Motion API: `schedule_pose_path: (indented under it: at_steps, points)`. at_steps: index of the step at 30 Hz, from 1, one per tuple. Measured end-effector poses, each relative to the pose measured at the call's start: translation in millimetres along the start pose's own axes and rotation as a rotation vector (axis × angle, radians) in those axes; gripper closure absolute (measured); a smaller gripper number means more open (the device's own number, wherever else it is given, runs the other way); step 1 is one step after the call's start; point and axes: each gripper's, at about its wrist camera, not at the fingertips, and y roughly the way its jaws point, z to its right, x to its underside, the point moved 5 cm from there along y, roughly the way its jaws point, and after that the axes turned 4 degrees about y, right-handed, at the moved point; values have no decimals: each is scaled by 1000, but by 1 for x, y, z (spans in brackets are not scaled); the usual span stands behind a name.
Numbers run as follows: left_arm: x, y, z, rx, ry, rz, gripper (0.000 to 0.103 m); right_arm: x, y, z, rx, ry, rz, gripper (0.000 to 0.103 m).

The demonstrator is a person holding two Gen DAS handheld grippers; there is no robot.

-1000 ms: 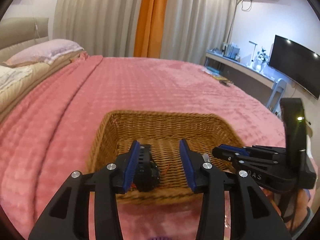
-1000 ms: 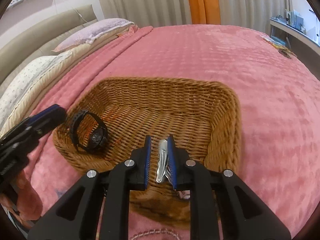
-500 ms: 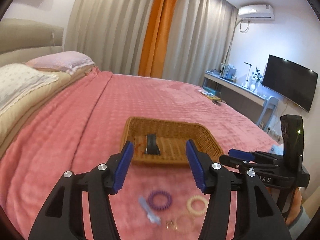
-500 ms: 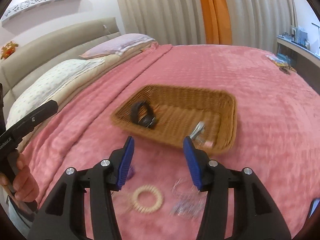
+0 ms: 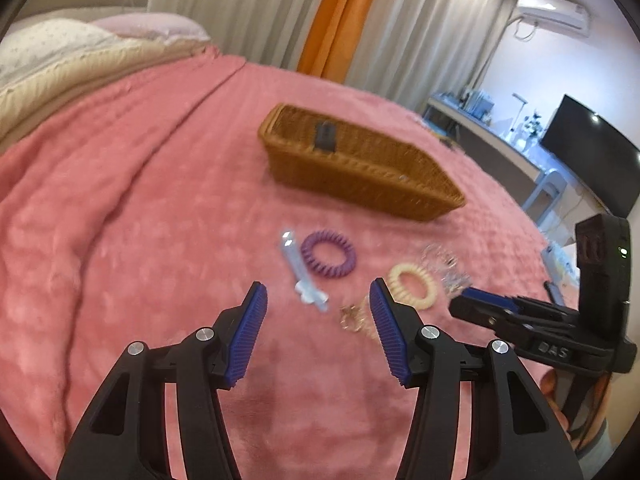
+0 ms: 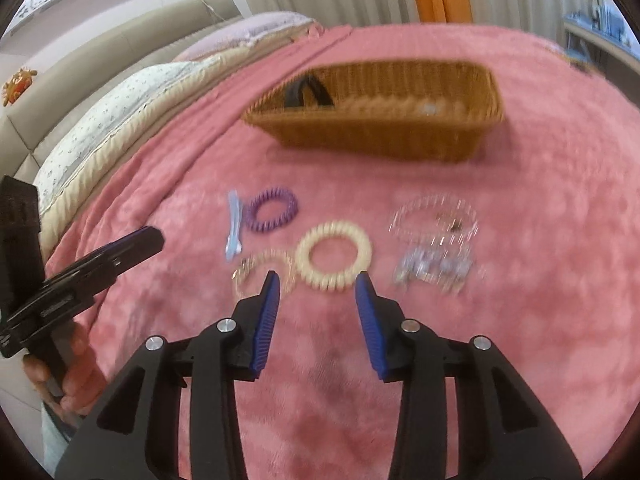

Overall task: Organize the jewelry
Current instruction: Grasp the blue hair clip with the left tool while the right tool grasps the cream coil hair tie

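Note:
A wicker basket (image 5: 360, 168) (image 6: 380, 132) sits on the pink bedspread and holds a black watch (image 5: 325, 136) (image 6: 306, 90) and a silver item (image 6: 430, 109). In front of it lie a blue hair clip (image 5: 300, 272) (image 6: 234, 226), a purple coil ring (image 5: 329, 254) (image 6: 271, 210), a cream coil ring (image 5: 412, 285) (image 6: 334, 254), a gold bracelet (image 5: 354, 318) (image 6: 250, 272) and clear beaded pieces (image 5: 444, 264) (image 6: 436, 240). My left gripper (image 5: 318, 300) is open and empty above the clip. My right gripper (image 6: 318, 286) is open and empty just before the cream ring.
Pillows (image 6: 120, 120) and the headboard (image 6: 132, 44) lie to the left. A desk with a monitor (image 5: 588, 160) stands at the right. Curtains (image 5: 320, 12) hang behind the bed. Each gripper shows in the other's view.
Both grippers pulled back from the basket toward the near items. The right gripper let go of the silver item, which now lies in the basket. Both stand open.

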Motion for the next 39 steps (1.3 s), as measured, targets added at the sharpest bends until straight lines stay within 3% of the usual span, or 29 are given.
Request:
schedule_pose_path:
  at_steps: [9, 14, 17, 19, 21, 22, 23, 29, 39]
  points:
    - [0, 40, -5, -35, 10, -118, 52, -8, 25, 20, 20, 88, -55, 67]
    - [-8, 65, -6, -35, 7, -165, 67, -24, 42, 23, 74, 82, -55, 67]
    - [-12, 77, -6, -49, 13, -186, 68, -30, 50, 19, 118, 34, -50, 67]
    - [-13, 83, -5, -65, 21, -197, 70, -30, 54, 14, 154, -7, -41, 74]
    - [-13, 85, -4, -79, 36, -202, 78, -29, 57, 11, 181, -48, -33, 85]
    - [-12, 86, -3, -80, 43, -207, 90, -29, 57, 10, 180, -55, -31, 87]
    - [-11, 86, -3, -81, 45, -208, 92, -28, 56, 9, 176, -58, -29, 91]
    - [-11, 76, -7, -40, 24, -166, 92, -24, 48, 9, 135, -54, -9, 93]
    - [-21, 33, 5, 94, 11, -30, 93, -28, 15, 1, 92, -49, 85, 94]
